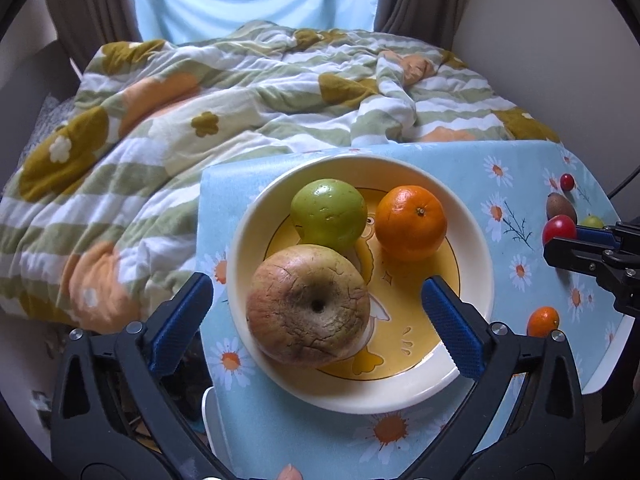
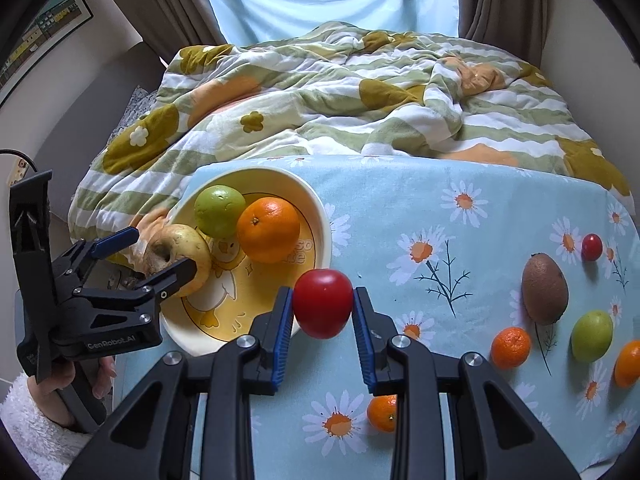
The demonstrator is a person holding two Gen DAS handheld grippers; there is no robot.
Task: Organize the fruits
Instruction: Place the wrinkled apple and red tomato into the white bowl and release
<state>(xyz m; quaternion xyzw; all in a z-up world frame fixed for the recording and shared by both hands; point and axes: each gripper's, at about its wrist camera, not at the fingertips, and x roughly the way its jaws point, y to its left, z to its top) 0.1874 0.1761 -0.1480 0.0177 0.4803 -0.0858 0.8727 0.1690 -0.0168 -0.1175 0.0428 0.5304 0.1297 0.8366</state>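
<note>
now left gripper wide open around wrinkled apple in bowl; right gripper clamps red fruit.

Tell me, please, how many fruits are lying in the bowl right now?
3: a wrinkled apple nearest the open left jaws, a green apple at the back, and an orange beside it. Nothing else shows in the bowl.

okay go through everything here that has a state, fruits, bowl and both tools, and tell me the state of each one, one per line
Left tool: open, straddling the wrinkled apple without pressing it.
Right tool: shut on the red fruit.
Red fruit: held off the cloth.
Wrinkled apple: resting in the bowl.
Green apple: in the bowl.
Large orange: in the bowl.
Bowl: upright, three fruits inside.
Kiwi: loose on the cloth.
</note>
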